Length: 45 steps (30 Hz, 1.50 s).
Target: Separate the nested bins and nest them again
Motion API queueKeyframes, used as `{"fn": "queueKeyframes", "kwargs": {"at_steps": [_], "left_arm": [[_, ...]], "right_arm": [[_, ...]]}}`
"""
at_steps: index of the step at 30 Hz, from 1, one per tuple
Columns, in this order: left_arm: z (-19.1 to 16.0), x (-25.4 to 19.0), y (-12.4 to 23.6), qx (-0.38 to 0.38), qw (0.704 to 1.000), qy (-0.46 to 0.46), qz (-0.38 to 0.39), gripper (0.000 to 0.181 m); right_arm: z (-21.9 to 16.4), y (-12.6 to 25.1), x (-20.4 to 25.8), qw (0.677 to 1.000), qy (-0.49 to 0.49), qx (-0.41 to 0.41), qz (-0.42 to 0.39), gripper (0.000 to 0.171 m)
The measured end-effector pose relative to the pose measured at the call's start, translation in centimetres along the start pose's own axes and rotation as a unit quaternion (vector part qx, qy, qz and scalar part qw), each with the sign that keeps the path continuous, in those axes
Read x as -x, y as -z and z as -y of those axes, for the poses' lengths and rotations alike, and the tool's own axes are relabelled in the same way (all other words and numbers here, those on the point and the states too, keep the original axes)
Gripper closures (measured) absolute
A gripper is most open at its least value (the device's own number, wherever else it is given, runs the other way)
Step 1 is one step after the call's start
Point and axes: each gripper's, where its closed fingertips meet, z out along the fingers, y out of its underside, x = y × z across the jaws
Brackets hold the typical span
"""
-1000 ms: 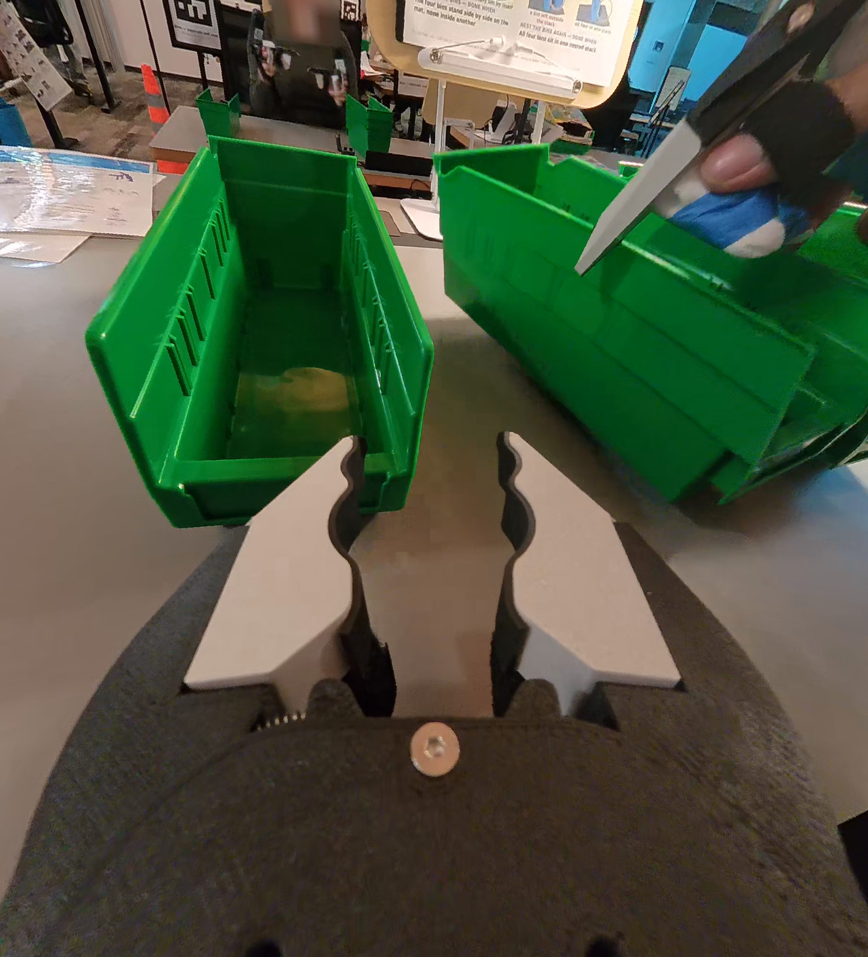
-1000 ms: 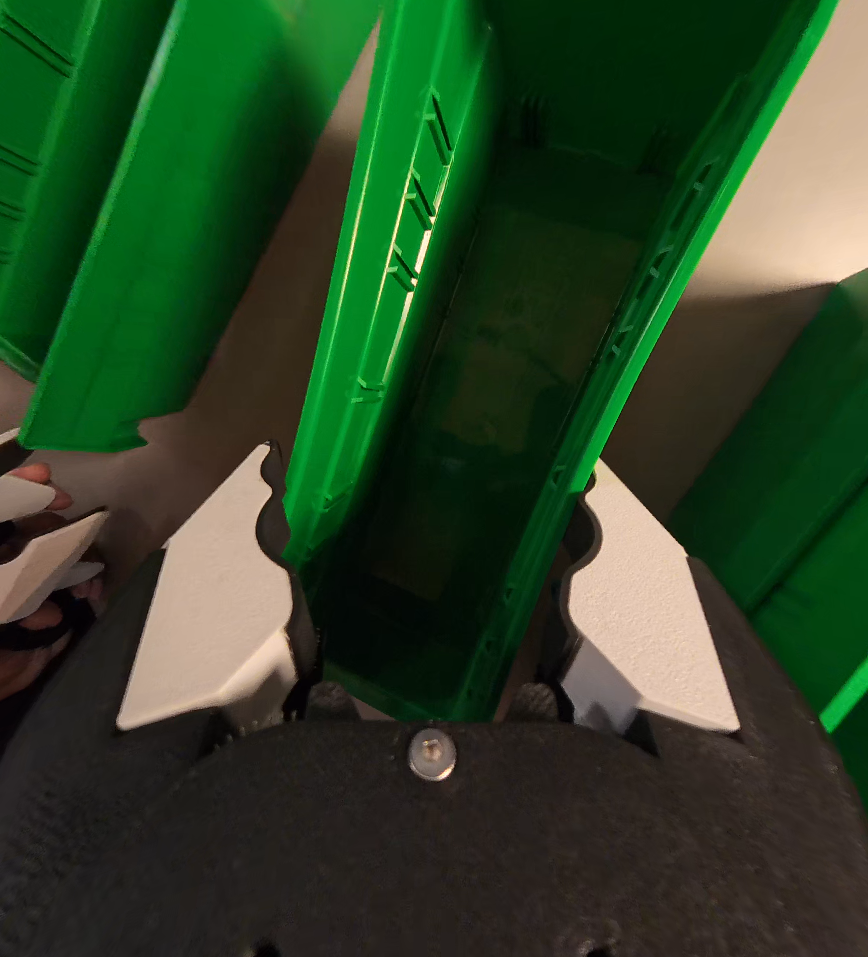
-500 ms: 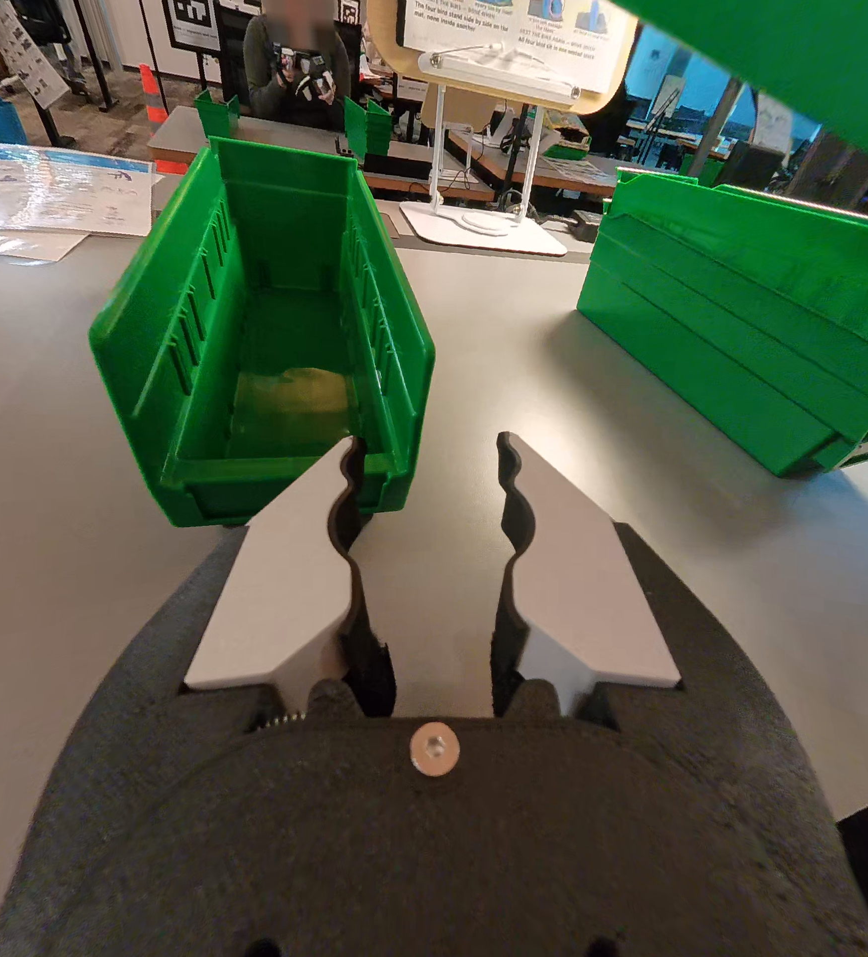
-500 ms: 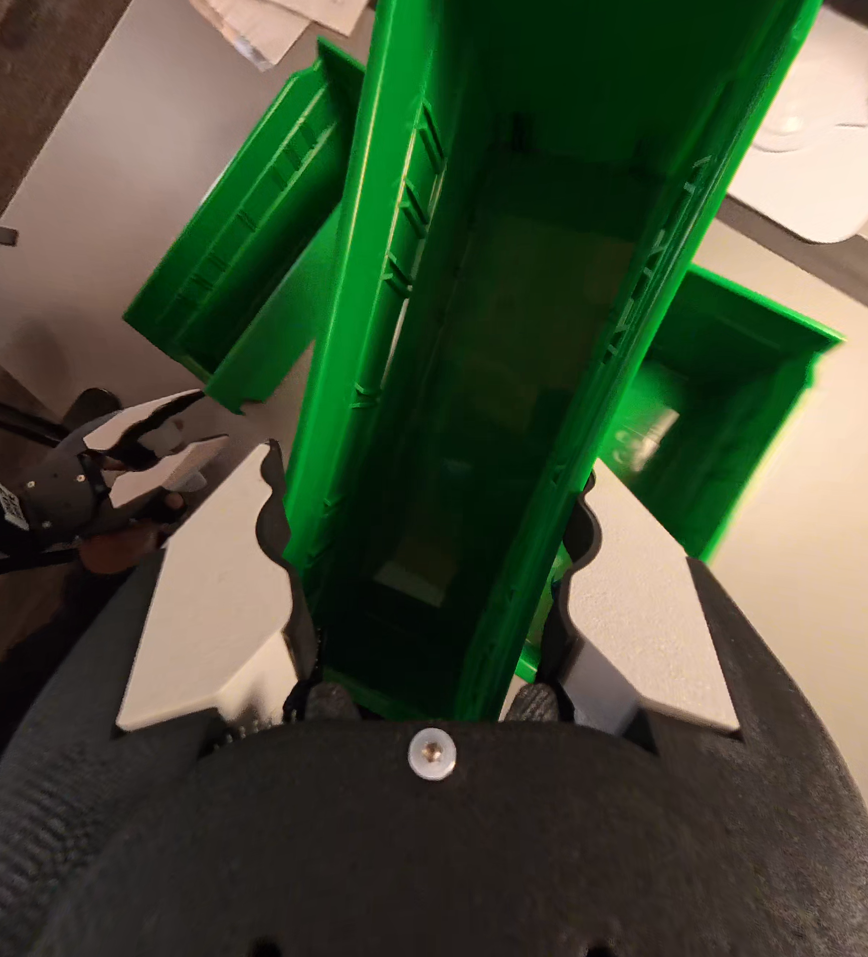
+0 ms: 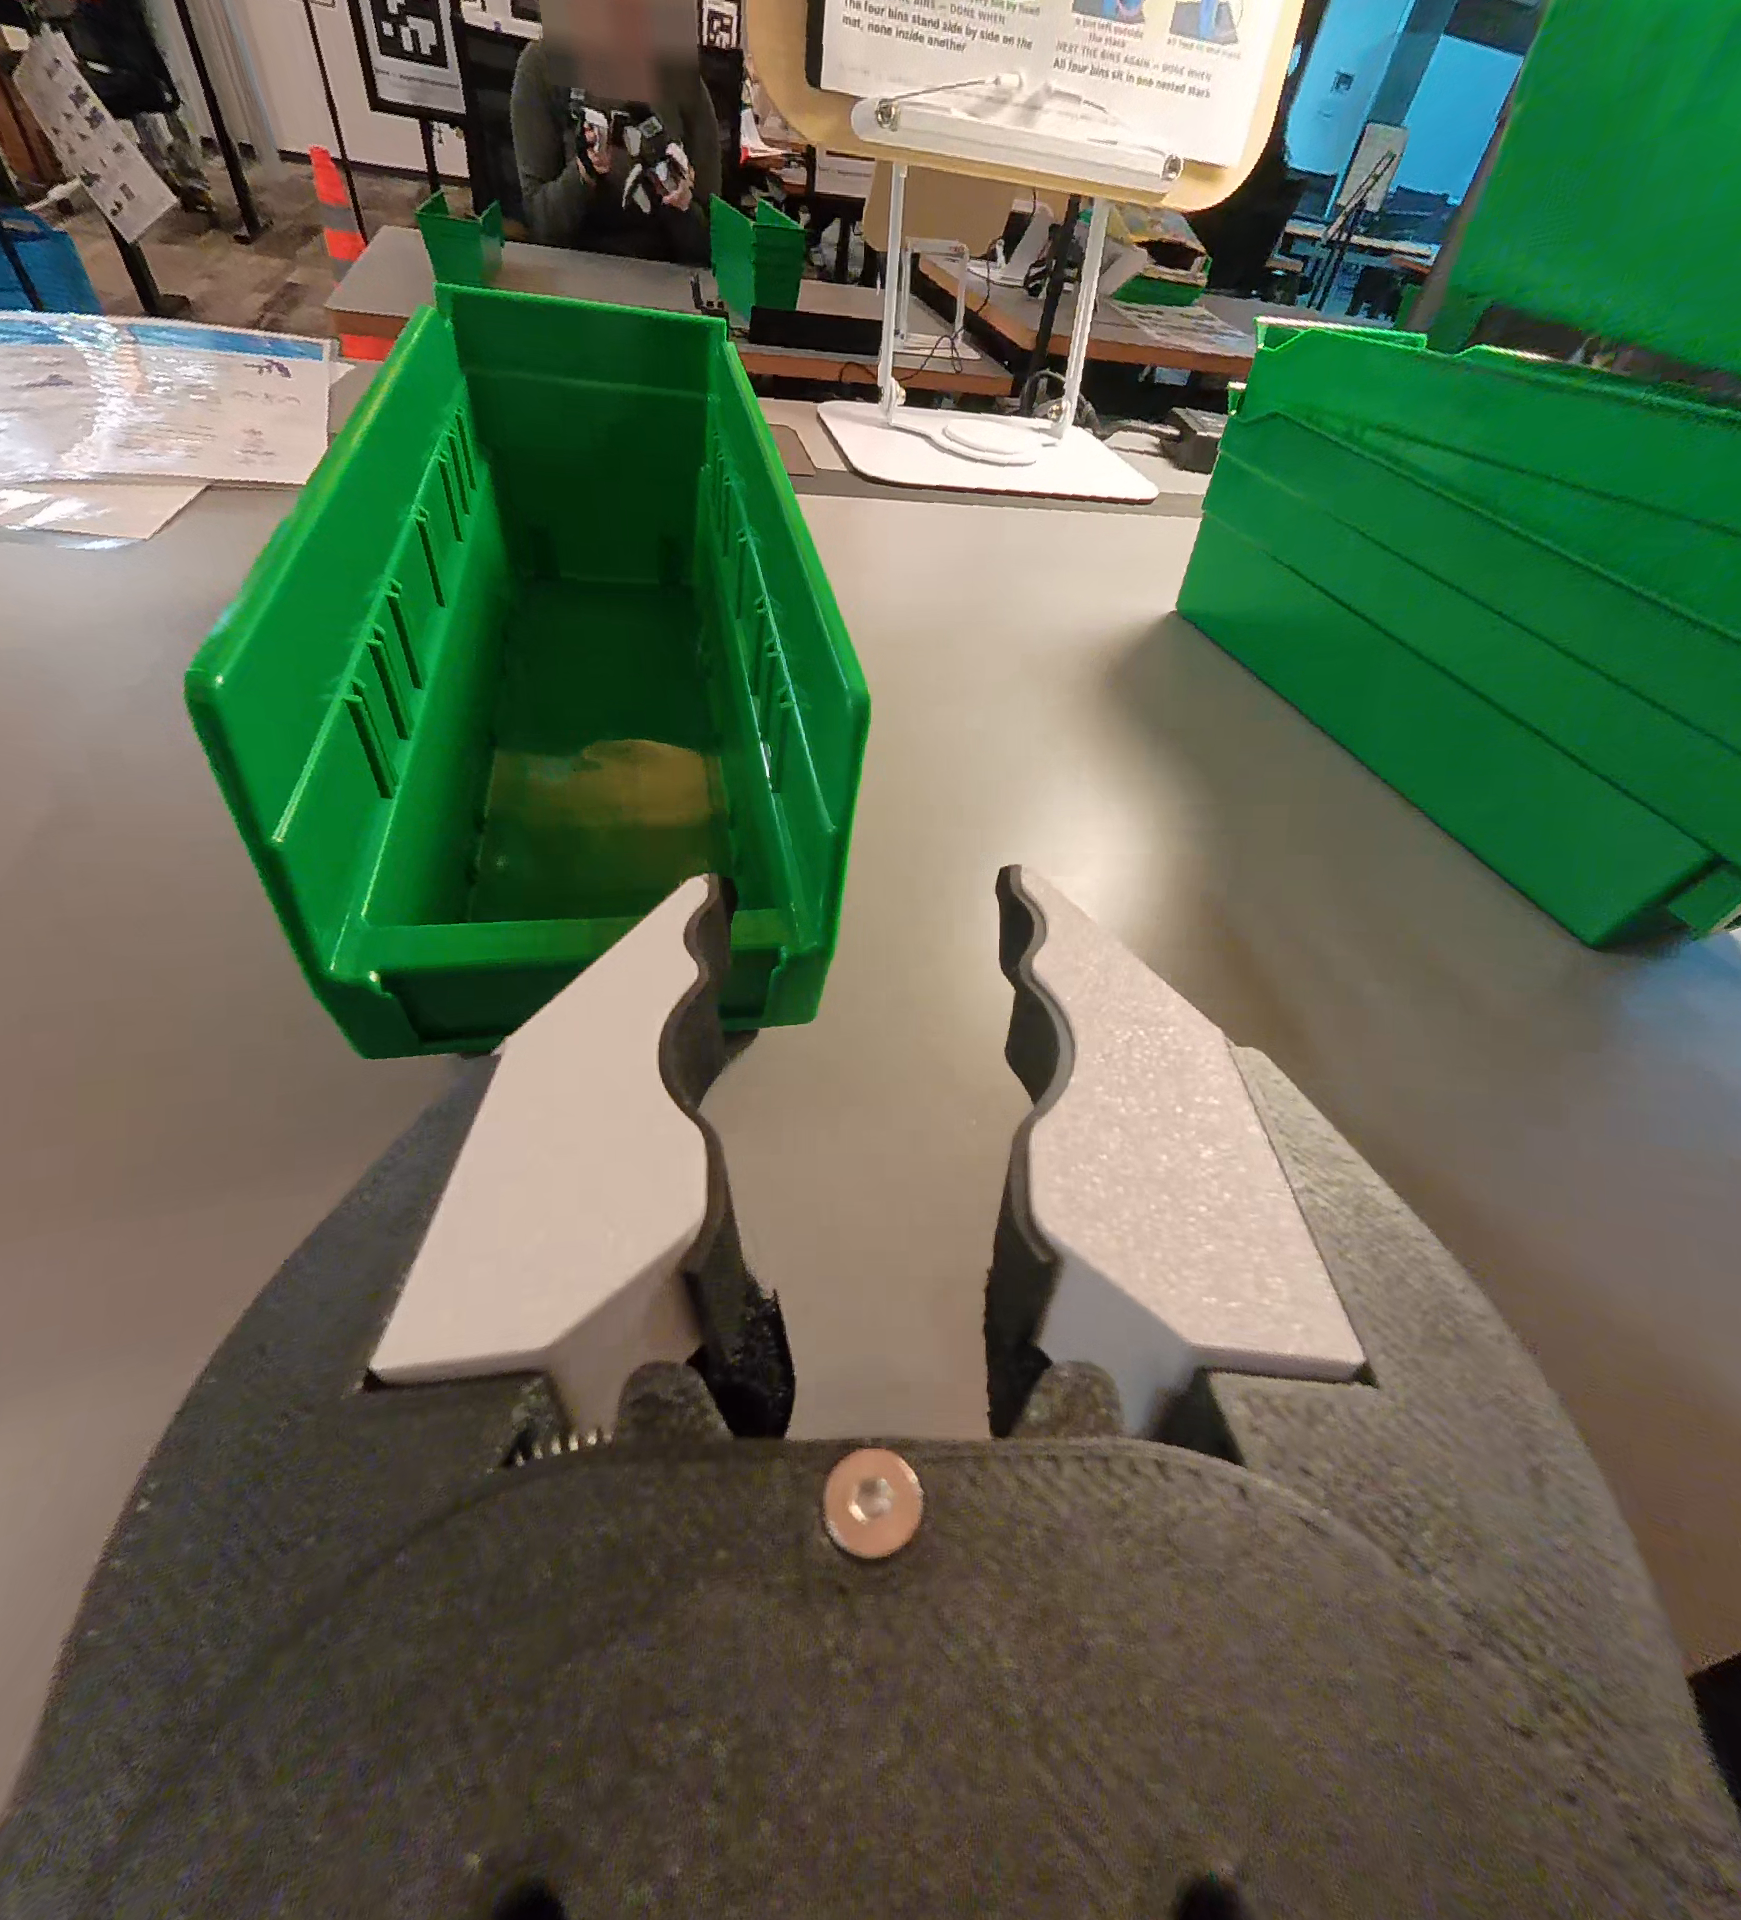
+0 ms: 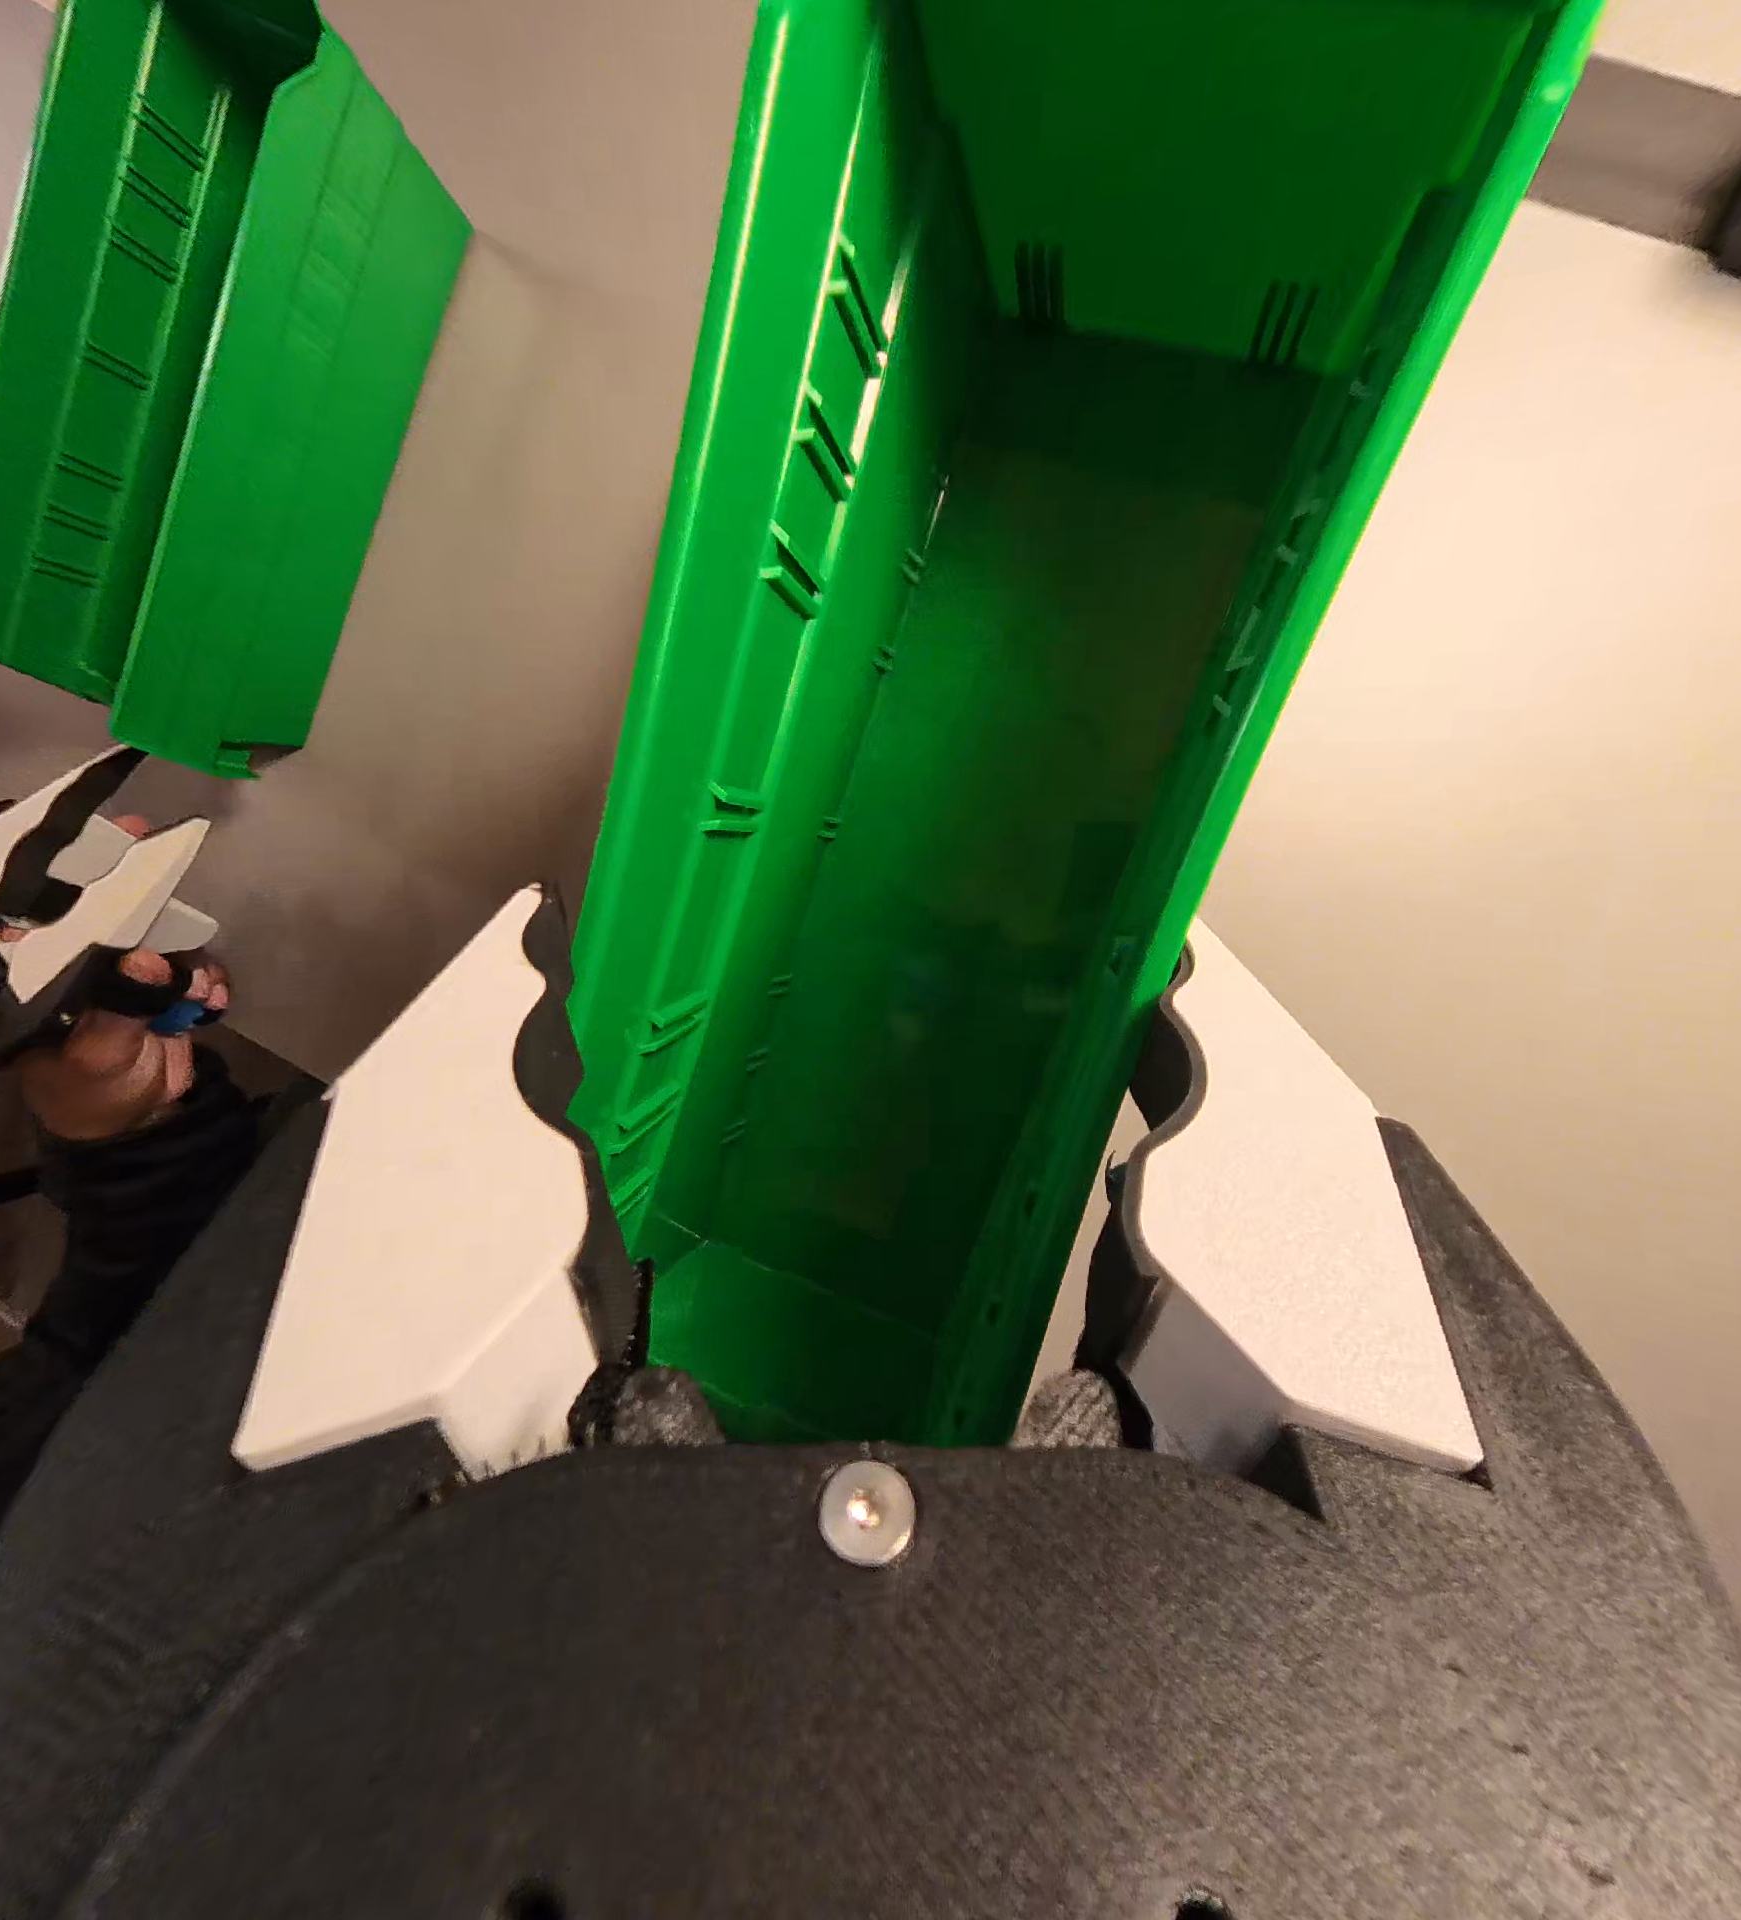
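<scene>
Green bin (image 6: 959, 748) is filling centre frame in the right wrist view, lifted off the grey table (image 6: 1531, 727) w/ the right gripper (image 6: 861, 935) pinching its near end, jaws pressing both side walls. Nested bins (image 5: 1531, 644) are sitting at right of the left wrist view; a single open bin (image 5: 533, 675) is standing upper left, just ahead of the left gripper (image 5: 855, 894), which is hovering empty, jaws spread. Sign stand (image 5: 991, 208) is sitting top centre.
</scene>
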Motion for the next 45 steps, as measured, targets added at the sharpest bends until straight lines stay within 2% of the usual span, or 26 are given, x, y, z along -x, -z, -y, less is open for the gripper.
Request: {"fn": "queueKeyframes", "kwargs": {"at_steps": [16,30,35,40,45], "left_arm": [[0.0,-0.1,0.1,-0.001,1.0,0.017,-0.015,0.13],[-0.1,-0.1,-0.1,0.003,1.0,0.021,-0.018,0.129],[0.0,-0.1,0.0,0.001,1.0,0.019,-0.018,0.129],[-0.1,-0.1,0.0,0.003,1.0,0.019,-0.019,0.129],[-0.1,-0.1,-0.1,0.004,1.0,0.016,-0.017,0.128]], "right_arm": [[3.2,-4.8,2.6,0.999,0.001,0.047,-0.024,0.061],[1.8,-9.2,0.6,0.998,-0.033,0.036,0.028,0.059],[2.1,-8.2,0.7,0.999,-0.016,0.005,0.028,0.052],[2.6,-5.5,1.4,0.999,0.005,-0.037,0.022,0.05],[3.2,-3.6,4.6,0.996,0.036,-0.075,0.032,0.048]]}}
